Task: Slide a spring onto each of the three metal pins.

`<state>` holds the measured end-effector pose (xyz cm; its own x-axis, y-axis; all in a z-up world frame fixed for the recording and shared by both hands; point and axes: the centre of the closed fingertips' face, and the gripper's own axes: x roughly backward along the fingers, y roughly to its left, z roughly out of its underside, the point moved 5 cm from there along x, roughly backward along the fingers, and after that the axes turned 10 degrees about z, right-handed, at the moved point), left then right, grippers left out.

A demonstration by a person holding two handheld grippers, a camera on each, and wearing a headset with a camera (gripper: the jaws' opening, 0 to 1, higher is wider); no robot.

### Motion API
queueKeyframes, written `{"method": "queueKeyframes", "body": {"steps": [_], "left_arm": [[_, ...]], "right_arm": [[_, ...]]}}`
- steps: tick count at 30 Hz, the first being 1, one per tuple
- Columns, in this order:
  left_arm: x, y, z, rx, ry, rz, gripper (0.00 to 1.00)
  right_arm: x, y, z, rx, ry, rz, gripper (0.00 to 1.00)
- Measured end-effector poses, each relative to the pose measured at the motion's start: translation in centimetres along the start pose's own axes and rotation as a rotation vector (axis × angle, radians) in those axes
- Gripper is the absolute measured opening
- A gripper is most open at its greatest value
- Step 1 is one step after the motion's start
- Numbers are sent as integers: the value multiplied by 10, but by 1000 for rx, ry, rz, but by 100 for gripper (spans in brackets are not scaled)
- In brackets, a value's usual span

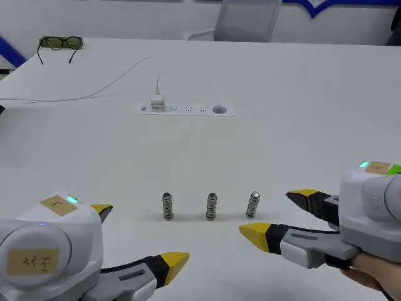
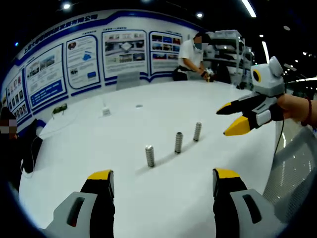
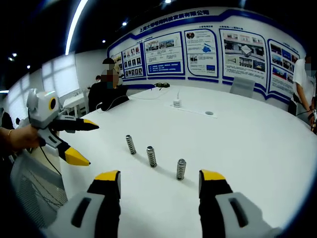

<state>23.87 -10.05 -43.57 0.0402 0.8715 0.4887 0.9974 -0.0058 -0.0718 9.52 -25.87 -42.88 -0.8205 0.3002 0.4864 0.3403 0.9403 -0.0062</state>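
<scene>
Left gripper [image 2: 161, 174]: my two yellow-tipped fingers [image 2: 100, 176], spread wide, nothing between them. White bench [image 2: 124, 124]: three upright spring-covered pins [image 2: 179, 142], in a diagonal row ahead of me. Right gripper [image 2: 225, 121]: upper right, above the bench, fingers apart, held by my hand [image 2: 297, 106]. Back wall: display boards [image 2: 124, 49].
</scene>
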Motion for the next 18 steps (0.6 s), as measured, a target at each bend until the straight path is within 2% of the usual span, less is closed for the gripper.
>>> {"method": "queueKeyframes", "body": {"steps": [9,18], "left_arm": [[12,0,4,-5,26,-4,84],[24,-6,7,6,20,-2,85]], "right_arm": [[16,8,4,-4,2,-12,70],[31,14,8,-22,-9,-16,74]]}}
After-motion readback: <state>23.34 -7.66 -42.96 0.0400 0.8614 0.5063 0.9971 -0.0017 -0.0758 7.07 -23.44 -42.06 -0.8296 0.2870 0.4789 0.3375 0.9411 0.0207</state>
